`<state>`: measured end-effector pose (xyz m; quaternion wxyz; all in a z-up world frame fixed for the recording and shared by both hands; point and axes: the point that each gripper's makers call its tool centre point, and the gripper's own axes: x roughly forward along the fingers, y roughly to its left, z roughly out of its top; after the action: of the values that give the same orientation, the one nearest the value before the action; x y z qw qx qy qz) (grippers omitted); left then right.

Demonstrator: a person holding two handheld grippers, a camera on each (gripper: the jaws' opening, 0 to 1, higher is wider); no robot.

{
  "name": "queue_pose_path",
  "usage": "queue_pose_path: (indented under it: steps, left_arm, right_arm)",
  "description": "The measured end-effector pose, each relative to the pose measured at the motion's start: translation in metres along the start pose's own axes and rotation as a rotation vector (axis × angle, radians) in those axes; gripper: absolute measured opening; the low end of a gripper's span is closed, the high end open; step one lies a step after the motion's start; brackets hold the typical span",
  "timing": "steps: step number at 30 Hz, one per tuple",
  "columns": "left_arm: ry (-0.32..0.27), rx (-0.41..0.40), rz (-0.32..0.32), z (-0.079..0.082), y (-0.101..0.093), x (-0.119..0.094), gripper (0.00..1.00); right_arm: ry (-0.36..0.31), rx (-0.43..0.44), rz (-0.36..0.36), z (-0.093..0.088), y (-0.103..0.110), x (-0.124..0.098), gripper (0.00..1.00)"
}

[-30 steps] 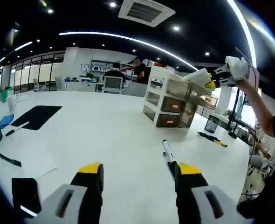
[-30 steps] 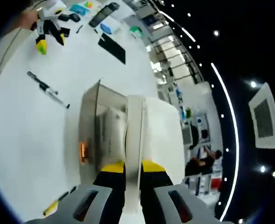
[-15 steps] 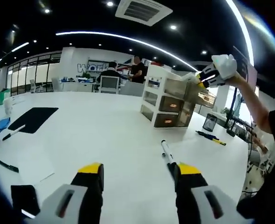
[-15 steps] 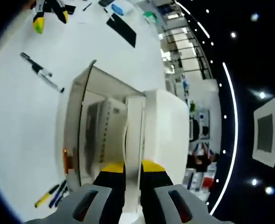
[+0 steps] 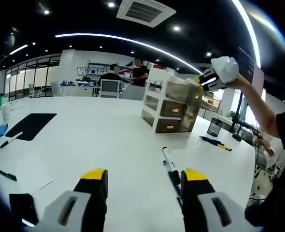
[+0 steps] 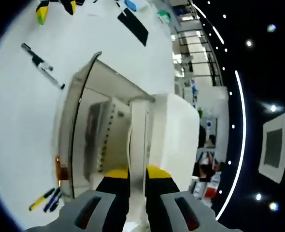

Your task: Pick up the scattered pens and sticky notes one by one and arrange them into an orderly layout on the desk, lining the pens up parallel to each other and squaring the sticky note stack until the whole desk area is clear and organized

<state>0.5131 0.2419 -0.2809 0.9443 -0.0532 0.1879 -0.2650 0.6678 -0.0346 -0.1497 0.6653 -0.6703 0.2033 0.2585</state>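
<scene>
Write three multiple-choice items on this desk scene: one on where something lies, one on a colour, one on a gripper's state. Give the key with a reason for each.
1. Where does the black-and-white marker lie?
A. On the desk just ahead of the left gripper
B. On top of the drawer unit
C. On the black mat

2. What colour are the tips of the left gripper's fingers?
A. Red
B. Yellow
C. Green

3. How does the right gripper stand?
A. Wide open over the desk
B. Shut on a pen
C. Shut on the top drawer, which stands out from the drawer unit

Key: 1 A, the marker rests on the white desk by the left gripper's right finger. 2 B, both tips are yellow. 3 C, its fingers pinch the drawer's front panel.
</scene>
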Motion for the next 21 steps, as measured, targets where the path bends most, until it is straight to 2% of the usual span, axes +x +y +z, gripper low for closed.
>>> queue_pose_path:
  steps: [3,9,12,15,17,20,21]
  left_arm:
    - [0.011,-0.006,0.001,-0.004,0.000,-0.003,0.61]
    - [-0.001,-0.002,-0.002,0.000,-0.004,-0.009,0.61]
    - [-0.008,0.002,-0.003,0.002,-0.005,-0.013,0.61]
    - [-0.012,0.001,-0.007,0.002,-0.007,-0.016,0.60]
    - [-0.012,-0.006,-0.019,0.001,-0.010,-0.016,0.60]
    - [-0.007,-0.008,-0.033,-0.002,-0.016,-0.016,0.60]
    - [-0.007,-0.011,-0.036,-0.002,-0.017,-0.016,0.60]
  right_arm:
    - [-0.030,0.022,0.024,0.002,0.000,0.001,0.11]
    - [-0.148,0.130,0.200,0.014,0.023,0.006,0.24]
    - [-0.172,0.155,0.224,0.014,0.020,0.000,0.27]
    - [-0.249,0.235,0.285,0.022,0.017,-0.012,0.28]
    - [-0.260,0.271,0.316,0.018,0.014,-0.017,0.27]
    - [-0.265,0.311,0.284,0.009,-0.002,-0.021,0.23]
    - [-0.303,0.388,0.319,0.010,-0.004,-0.025,0.24]
